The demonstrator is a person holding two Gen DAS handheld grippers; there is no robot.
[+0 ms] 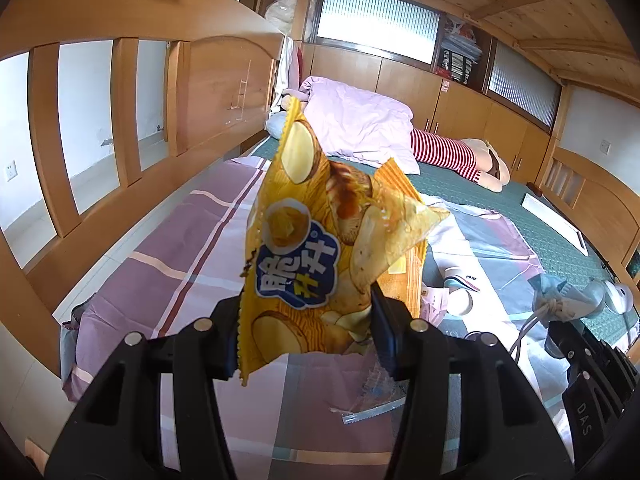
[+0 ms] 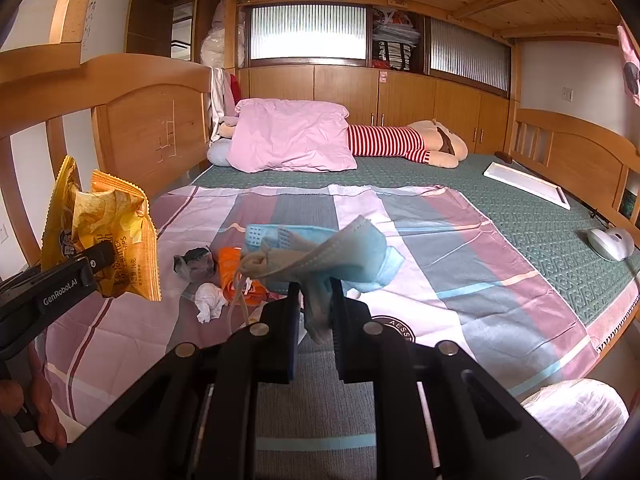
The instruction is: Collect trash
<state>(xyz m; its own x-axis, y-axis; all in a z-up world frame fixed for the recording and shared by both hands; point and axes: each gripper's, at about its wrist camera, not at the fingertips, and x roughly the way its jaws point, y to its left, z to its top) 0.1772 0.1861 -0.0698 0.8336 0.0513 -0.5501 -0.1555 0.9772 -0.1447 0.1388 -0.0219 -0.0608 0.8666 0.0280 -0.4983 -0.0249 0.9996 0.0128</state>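
Left wrist view: the left tool (image 1: 306,320) is clamped on a yellow chip bag (image 1: 320,232), its two fingers (image 1: 386,328) pressing the bag's lower part from either side. The bag stands upright above the tool, crumpled at its upper right corner, and is held clear of the bed (image 1: 520,208). Below it lies a striped sheet (image 1: 168,256) in purple, grey and white. A clear plastic wrapper (image 1: 372,404) lies flat on the sheet between the tool's arms. At the lower right edge the right tool (image 1: 576,344) shows partly, with a blue face mask (image 1: 560,292) above it.

Right wrist view: the right tool (image 2: 316,304) is closed together on the face mask (image 2: 340,252), which bunches upward from the fingers, its ear loops (image 2: 238,292) hanging to the left. The mask is lifted off the sheet (image 2: 460,260). On the sheet, left of the tool, lie loose items close together: a dark crumpled wrapper (image 2: 194,264), an orange packet (image 2: 240,276) and a white crumpled tissue (image 2: 209,300). The left tool (image 2: 102,254) enters from the left edge, holding the chip bag (image 2: 112,236) above these items. Farther back on the bed are a pink pillow (image 2: 292,136) and a plush toy in a red-striped top (image 2: 404,144). A white computer mouse (image 2: 610,242) rests near the right edge of the green mattress (image 2: 540,232).
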